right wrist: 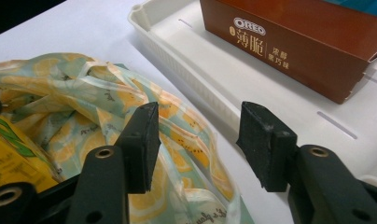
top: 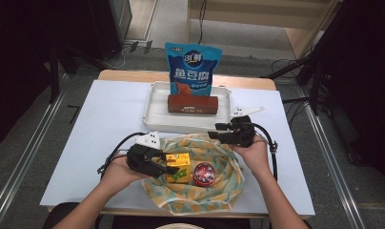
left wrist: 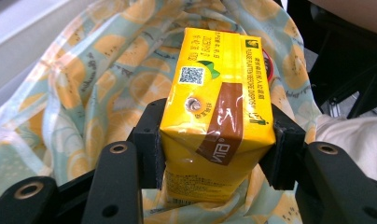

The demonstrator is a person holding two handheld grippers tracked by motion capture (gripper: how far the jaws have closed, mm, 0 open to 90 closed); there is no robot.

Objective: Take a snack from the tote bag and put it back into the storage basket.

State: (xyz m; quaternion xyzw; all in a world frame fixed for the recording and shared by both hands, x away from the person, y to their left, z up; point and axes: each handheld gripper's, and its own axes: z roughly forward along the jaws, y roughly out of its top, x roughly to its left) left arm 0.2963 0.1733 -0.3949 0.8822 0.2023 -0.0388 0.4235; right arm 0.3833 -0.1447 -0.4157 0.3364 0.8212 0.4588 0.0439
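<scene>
The left gripper (top: 167, 168) has its jaws pressed on both sides of the yellow drink carton (left wrist: 218, 116), which sits in the open lemon-print bag (top: 200, 195) just beside a red round tin (top: 203, 172); this looks like the start of lifting it out. Next it likely needs a straight lift clear of the cloth toward the white tray (top: 155, 112). The right gripper (right wrist: 198, 144) hovers half open and empty above the bag's far rim, near the brown biscuit box (right wrist: 298, 42).
</scene>
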